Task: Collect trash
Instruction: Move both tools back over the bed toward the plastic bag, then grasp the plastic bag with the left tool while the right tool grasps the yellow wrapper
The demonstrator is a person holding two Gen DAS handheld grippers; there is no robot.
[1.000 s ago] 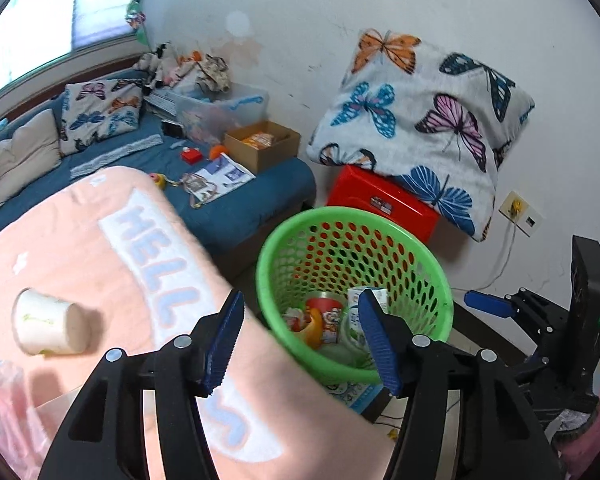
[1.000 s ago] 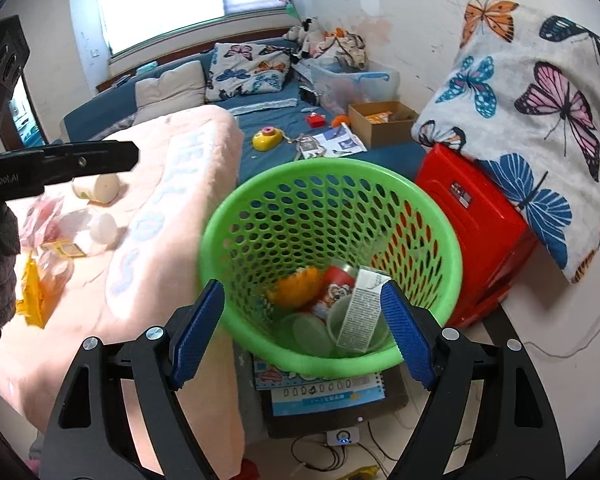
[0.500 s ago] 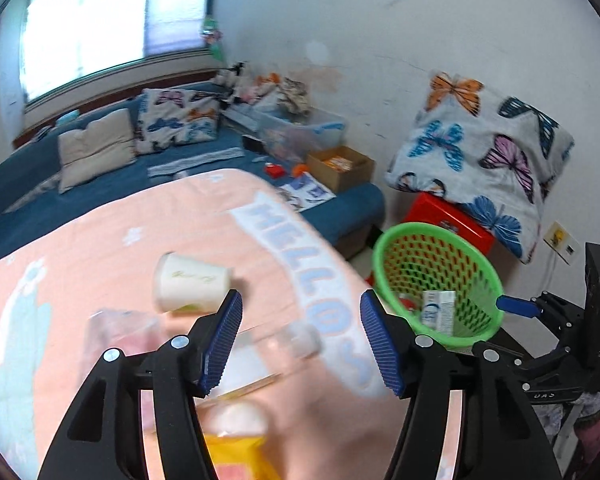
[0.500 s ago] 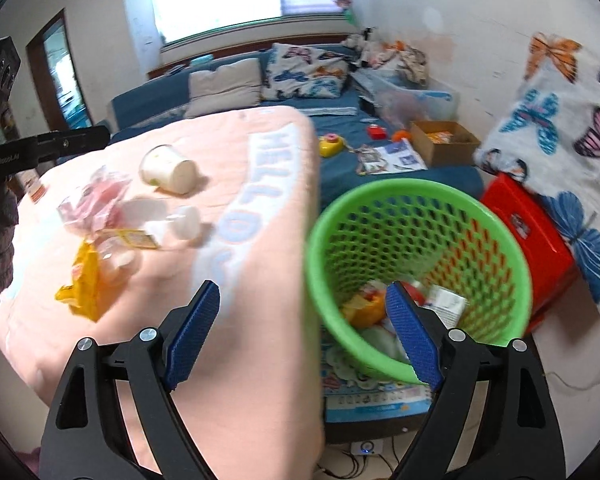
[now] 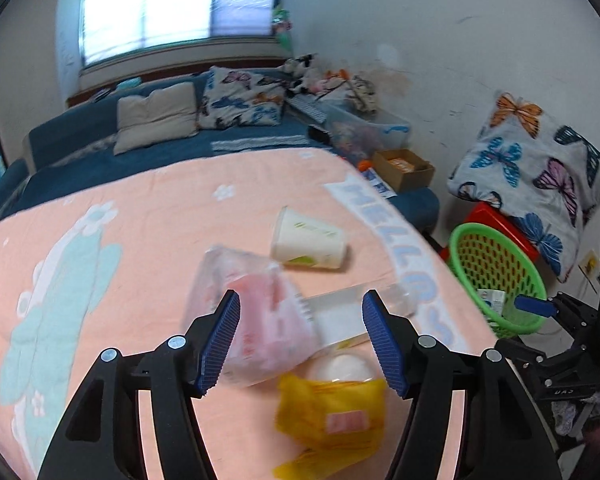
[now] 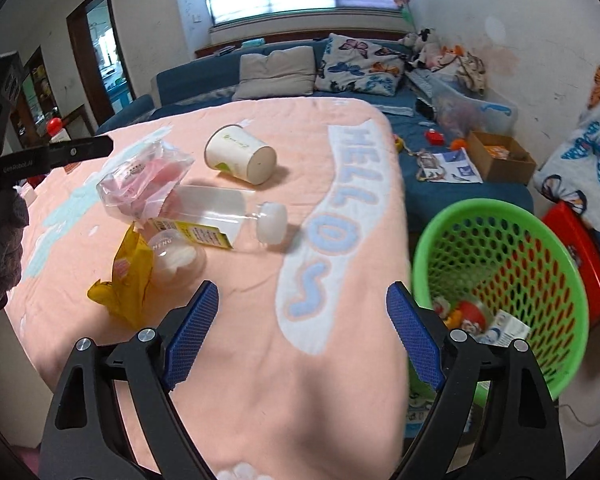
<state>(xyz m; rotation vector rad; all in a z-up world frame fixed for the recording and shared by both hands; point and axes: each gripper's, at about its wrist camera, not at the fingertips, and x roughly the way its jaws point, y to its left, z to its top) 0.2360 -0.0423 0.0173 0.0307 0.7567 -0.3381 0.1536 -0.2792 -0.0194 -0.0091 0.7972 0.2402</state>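
Each wrist camera looked forward and downward along its own blue-padded fingers, the left from close above the litter on the pink blanket [image 5: 148, 216], the right from farther back at the blanket's edge, and both shared the paper cup [image 5: 308, 240] [image 6: 242, 154], green basket [image 5: 460, 236] [image 6: 496, 210] and sofa [image 5: 84, 128] [image 6: 204, 76].

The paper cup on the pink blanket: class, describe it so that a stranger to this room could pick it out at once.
Find the pink blanket with the pale HELLO lettering. On it lies a cluster of litter, and at its far edge, toward the window, is the paper cup. It alone is opaque cream and lies tipped on its side; its neighbours are a clear bottle and plastic wrappers.
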